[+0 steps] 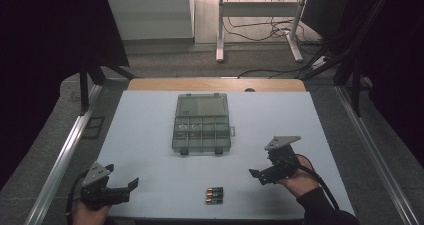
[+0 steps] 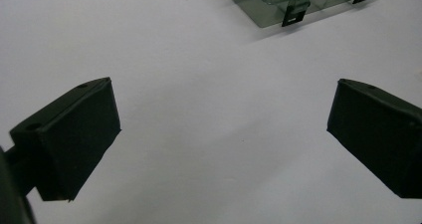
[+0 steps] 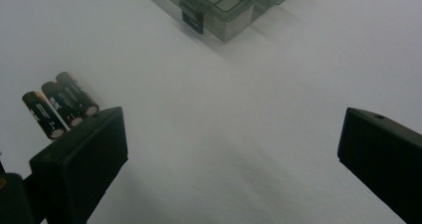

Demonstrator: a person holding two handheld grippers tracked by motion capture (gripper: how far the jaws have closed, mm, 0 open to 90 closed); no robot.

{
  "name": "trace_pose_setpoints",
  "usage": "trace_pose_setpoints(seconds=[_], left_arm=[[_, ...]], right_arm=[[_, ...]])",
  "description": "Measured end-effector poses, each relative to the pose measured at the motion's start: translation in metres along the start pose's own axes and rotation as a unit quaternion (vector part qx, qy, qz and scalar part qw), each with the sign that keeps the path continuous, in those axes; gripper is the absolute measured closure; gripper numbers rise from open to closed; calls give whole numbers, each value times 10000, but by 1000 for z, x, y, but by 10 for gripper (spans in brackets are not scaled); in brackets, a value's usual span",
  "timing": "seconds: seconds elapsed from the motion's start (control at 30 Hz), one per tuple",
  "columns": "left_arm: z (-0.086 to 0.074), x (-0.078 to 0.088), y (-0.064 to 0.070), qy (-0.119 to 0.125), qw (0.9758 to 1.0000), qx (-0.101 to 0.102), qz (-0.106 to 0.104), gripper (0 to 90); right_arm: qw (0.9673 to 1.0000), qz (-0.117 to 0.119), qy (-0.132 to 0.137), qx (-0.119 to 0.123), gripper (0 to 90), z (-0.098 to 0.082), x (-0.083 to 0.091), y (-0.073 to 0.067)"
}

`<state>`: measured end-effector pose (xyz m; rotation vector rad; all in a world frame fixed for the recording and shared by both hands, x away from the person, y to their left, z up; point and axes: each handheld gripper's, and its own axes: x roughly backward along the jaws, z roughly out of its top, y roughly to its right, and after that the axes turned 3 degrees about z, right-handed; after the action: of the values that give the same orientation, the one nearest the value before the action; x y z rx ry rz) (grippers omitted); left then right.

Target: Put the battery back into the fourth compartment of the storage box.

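**Both grippers open, batteries lying untouched**

I am holding my left gripper [image 1: 131, 185] at the near left corner of the white table [image 1: 150, 135]. Its jaws are standing wide apart with nothing between them; in the left gripper view I am seeing bare table surface across the gap.

I am holding my right gripper [image 1: 256, 176] at the near right, pointing toward the table's middle. Its jaws are likewise spread wide and gripping nothing.

The batteries [image 1: 214, 195] are lying side by side, touching one another, flat on the table near its front edge, between my two grippers and nearer the right one. In the right gripper view three batteries [image 3: 59, 104] are showing, just beyond my left-hand jaw in that view; I cannot tell from it whether the jaw is touching them. In the high view the right gripper is sitting apart from them.

The box [image 1: 202, 123] is resting at mid-table, beyond the batteries and well apart from them. It is clear plastic, its lid is standing open at the far side, and its tray is divided into small compartments. Its front latches are showing in the left gripper view [image 2: 294, 12].
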<state>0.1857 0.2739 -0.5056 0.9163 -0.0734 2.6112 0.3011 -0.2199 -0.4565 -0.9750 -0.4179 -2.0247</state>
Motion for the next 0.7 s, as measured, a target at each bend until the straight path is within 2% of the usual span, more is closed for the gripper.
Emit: trace_pose_setpoints(seconds=[0.1, 0.17, 0.3, 0.43, 0.7], left_arm=[[0, 0, 0, -2, 10000, -3, -6, 8], [0, 0, 0, -7, 10000, -6, -7, 8], [1, -1, 0, -29, 10000, -30, -17, 8], [1, -1, 0, -37, 10000, -42, -24, 9], [2, -3, 1, -66, 9999, -86, -40, 10]], right_arm=[[9999, 26, -106, 65, 0, 4, -6, -4], [9997, 192, -167, 55, 0, 8, -11, -7], [9991, 317, -283, 23, 0, 10, -18, -8], [9987, 349, -357, 54, 5, 13, -22, -11], [9978, 414, -486, 176, 91, 20, -35, -19]])
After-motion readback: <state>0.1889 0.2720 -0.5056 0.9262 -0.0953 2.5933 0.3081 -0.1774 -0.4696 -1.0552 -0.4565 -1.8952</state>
